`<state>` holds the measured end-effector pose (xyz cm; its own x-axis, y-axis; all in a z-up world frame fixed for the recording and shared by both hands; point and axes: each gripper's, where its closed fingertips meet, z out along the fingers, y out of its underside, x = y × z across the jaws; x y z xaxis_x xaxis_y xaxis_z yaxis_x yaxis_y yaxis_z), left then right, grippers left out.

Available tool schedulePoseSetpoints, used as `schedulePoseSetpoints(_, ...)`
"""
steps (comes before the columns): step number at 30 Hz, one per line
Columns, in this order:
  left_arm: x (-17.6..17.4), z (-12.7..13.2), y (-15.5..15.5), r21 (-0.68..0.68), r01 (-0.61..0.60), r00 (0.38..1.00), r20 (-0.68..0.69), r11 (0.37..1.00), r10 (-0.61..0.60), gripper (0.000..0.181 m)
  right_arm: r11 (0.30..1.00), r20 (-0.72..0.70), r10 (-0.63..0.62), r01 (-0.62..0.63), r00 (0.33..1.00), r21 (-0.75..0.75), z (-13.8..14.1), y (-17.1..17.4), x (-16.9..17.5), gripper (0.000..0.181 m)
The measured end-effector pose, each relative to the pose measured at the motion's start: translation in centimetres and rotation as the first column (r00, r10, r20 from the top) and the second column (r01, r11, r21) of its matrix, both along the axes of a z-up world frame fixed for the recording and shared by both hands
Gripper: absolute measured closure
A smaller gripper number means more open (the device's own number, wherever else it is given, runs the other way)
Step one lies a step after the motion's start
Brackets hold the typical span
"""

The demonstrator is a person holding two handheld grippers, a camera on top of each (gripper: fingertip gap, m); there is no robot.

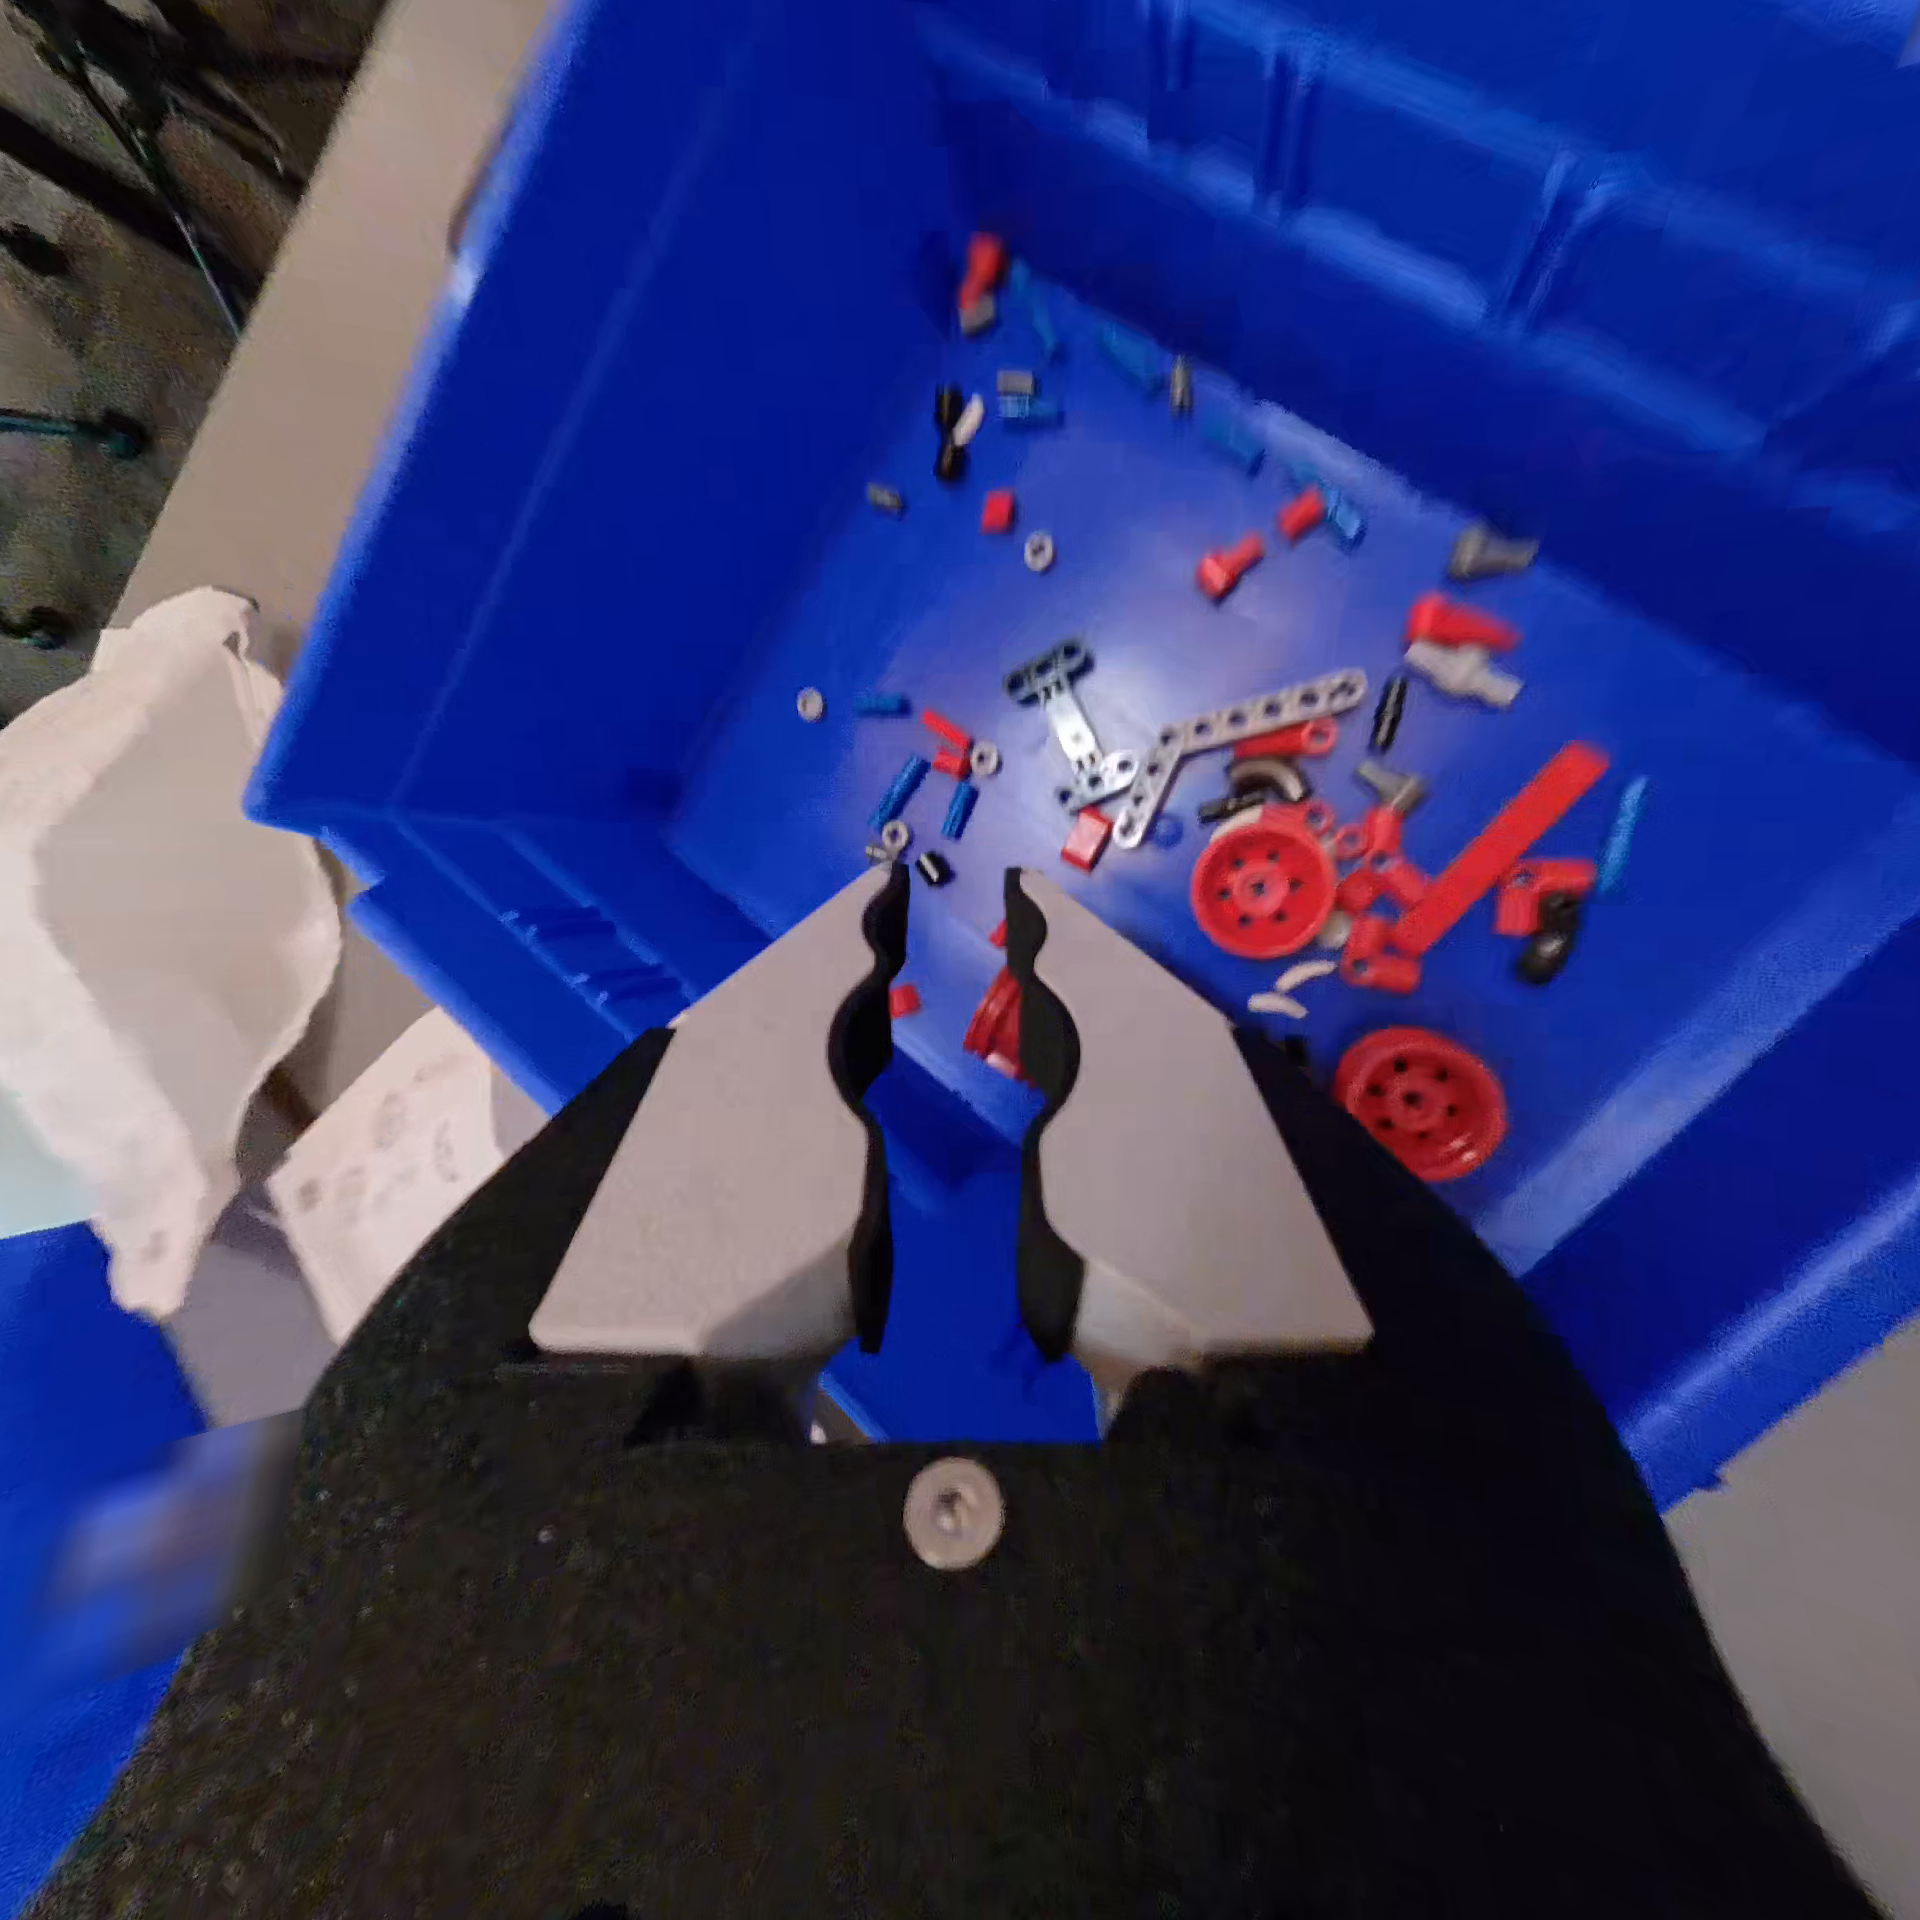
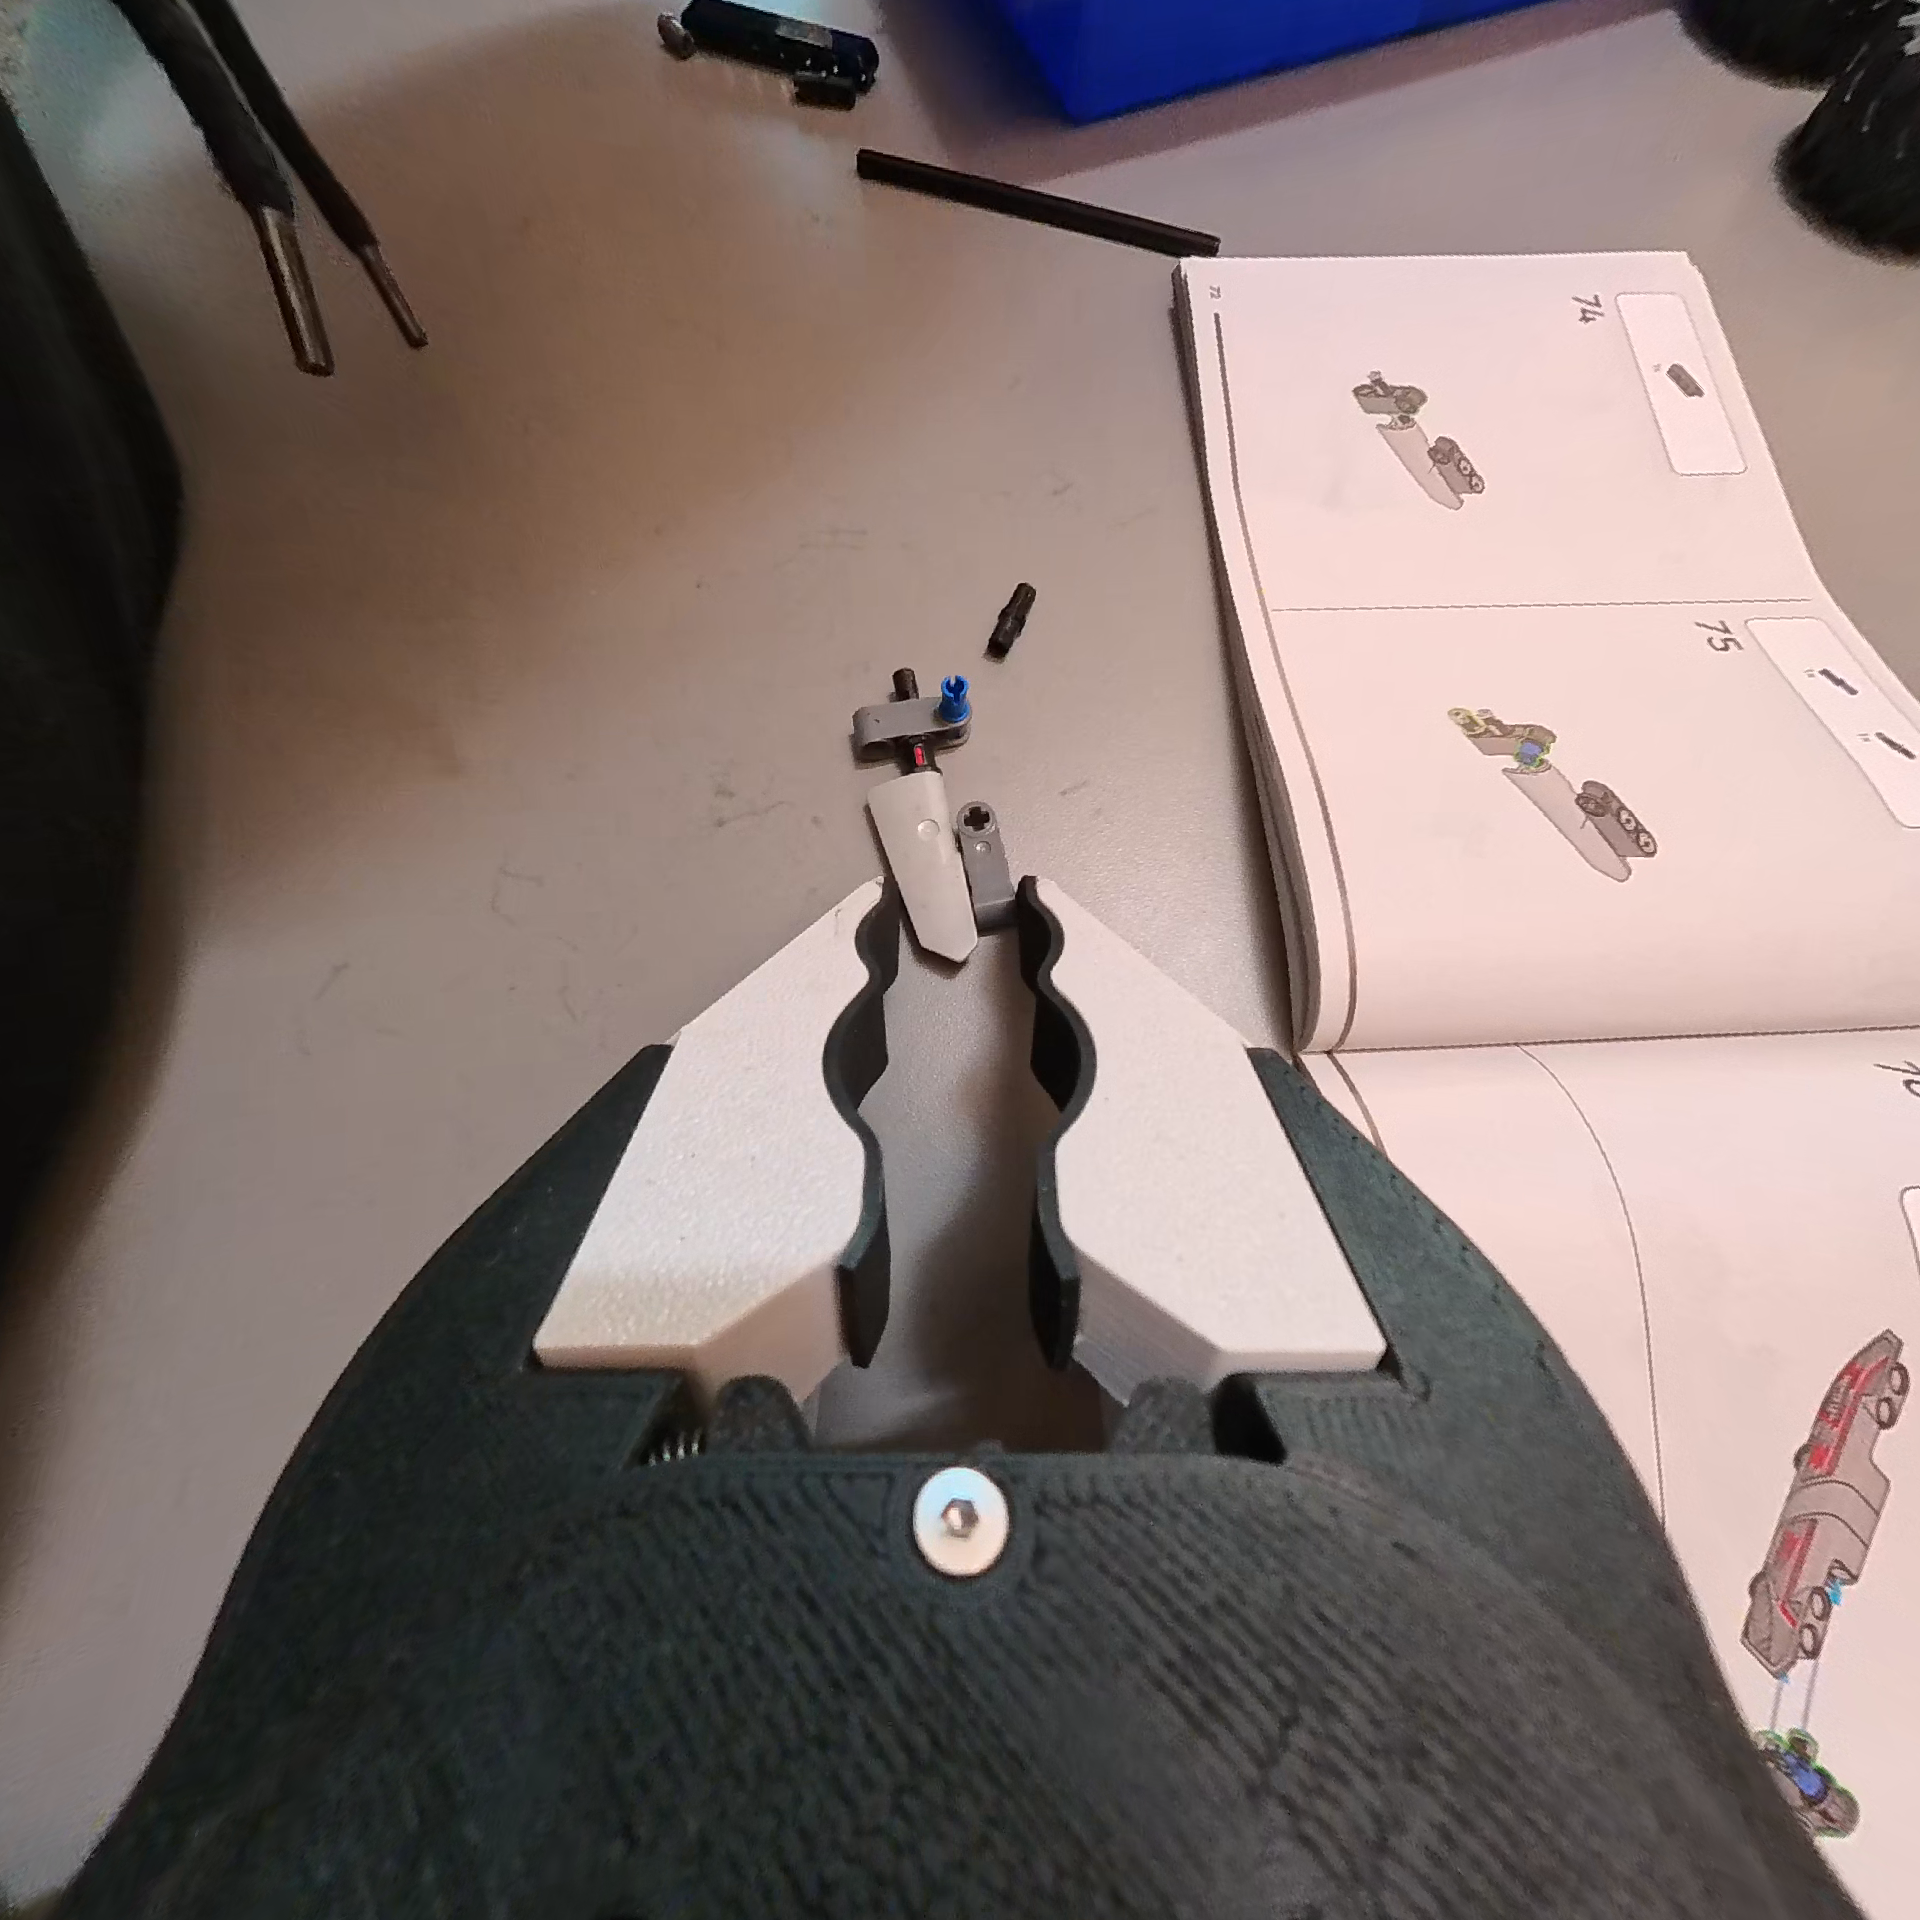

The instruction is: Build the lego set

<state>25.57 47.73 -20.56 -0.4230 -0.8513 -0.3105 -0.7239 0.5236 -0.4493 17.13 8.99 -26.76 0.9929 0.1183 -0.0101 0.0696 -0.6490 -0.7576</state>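
Left wrist view: your left tool hangs over the near edge of the blue bin, jaws parted a little with nothing between them. The loose lego pieces lie on the bin floor ahead and to the right of the tips: a bent grey beam, two red wheels, a long red beam, and small pins scattered up the middle. The picture is blurred, so the smallest pieces are hard to identify. A black pin sits just ahead of the left fingertip and is the closest piece to that tool.

Right wrist view: your right tool is low over the bench, released and holding nothing. A pale panel piece lies right at the mouth, its pointed end reaching in between the tips, and its long axis runs almost straight along the tool's own line, leaning a touch left as it goes away. A grey connector lies alongside it, against the right fingertip. Beyond them sits a small grey lift arm with a blue pin, then a loose black pin (well ahead). The open instruction booklet lies to the right.

The right tool looks best placed for the panel: pushing forward a little would set the jaws across its short width.
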Motion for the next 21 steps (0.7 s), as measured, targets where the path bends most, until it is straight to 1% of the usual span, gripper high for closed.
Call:
schedulePoseSetpoints(1, 0.1, 0.8, -0.3, -0.056, -0.006, 1.0, 0.031, 0.998, 0.007, 0.166, 1.0, 0.0, 0.0, 0.0, 1.0, 0.0, 0.0, 0.0, 0.0, 0.16)
schedulePoseSetpoints(3, -0.2, 1.3, -1.6, -0.131, 0.042, 0.999, 0.035, 0.99, -0.038, 0.166, 1.0, -0.003, 0.0, 0.0, 1.0, 0.0, 0.0, 0.0, 0.0, 0.16)
schedulePoseSetpoints(5, -0.7, 0.6, -3.1, -0.158, 0.098, 0.995, -0.007, 0.983, -0.1, 0.168, 1.0, -0.002, 0.0, 0.0, 1.0, 0.0, 0.0, 0.0, 0.0, 0.16)
schedulePoseSetpoints(7, -1.1, -0.4, -4.6, -0.157, 0.154, 0.985, -0.053, 0.976, -0.164, 0.17, 1.0, 0.002, 0.0, 0.0, 1.0, 0.0, 0.0, 0.0, 0.0, 0.16)
schedulePoseSetpoints(9, -1.6, -1.9, -5.8, -0.119, 0.214, 0.966, -0.121, 0.97, -0.228, 0.172, 1.0, 0.003, 0.0, 0.0, 1.0, 0.0, 0.0, 0.0, 0.0, 0.16)
schedulePoseSetpoints(11, -2.1, -3.4, -5.5, 0.003, 0.242, 0.951, -0.202, 0.97, -0.236, 0.171, 1.0, 0.004, 0.0, 0.0, 1.0, 0.0, 0.0, 0.0, 0.0, 0.16)
schedulePoseSetpoints(13, -2.3, -4.1, -5.4, 0.079, 0.248, 0.946, -0.237, 0.966, -0.223, 0.17, 1.0, 0.01, -0.001, 0.001, 1.0, 0.001, 0.0, 0.0, 0.0, 0.16)
schedulePoseSetpoints(15, -2.1, -4.0, -5.6, 0.127, 0.254, 0.948, -0.232, 0.959, -0.22, 0.169, 1.0, 0.008, -0.002, 0.002, 1.0, 0.001, 0.0, 0.0, 0.0, 0.16)
schedulePoseSetpoints(17, -1.9, -3.7, -5.7, 0.134, 0.248, 0.953, -0.21, 0.959, -0.217, 0.168, 1.0, 0.002, -0.003, 0.003, 1.0, 0.0, 0.0, 0.0, 0.1, 0.16)
schedulePoseSetpoints(21, -1.3, -2.7, -5.5, 0.078, 0.187, 0.974, -0.146, 0.979, -0.174, 0.168, 1.0, 0.008, -0.004, 0.003, 1.0, 0.001, 0.0, 0.0, 0.1, 0.16)
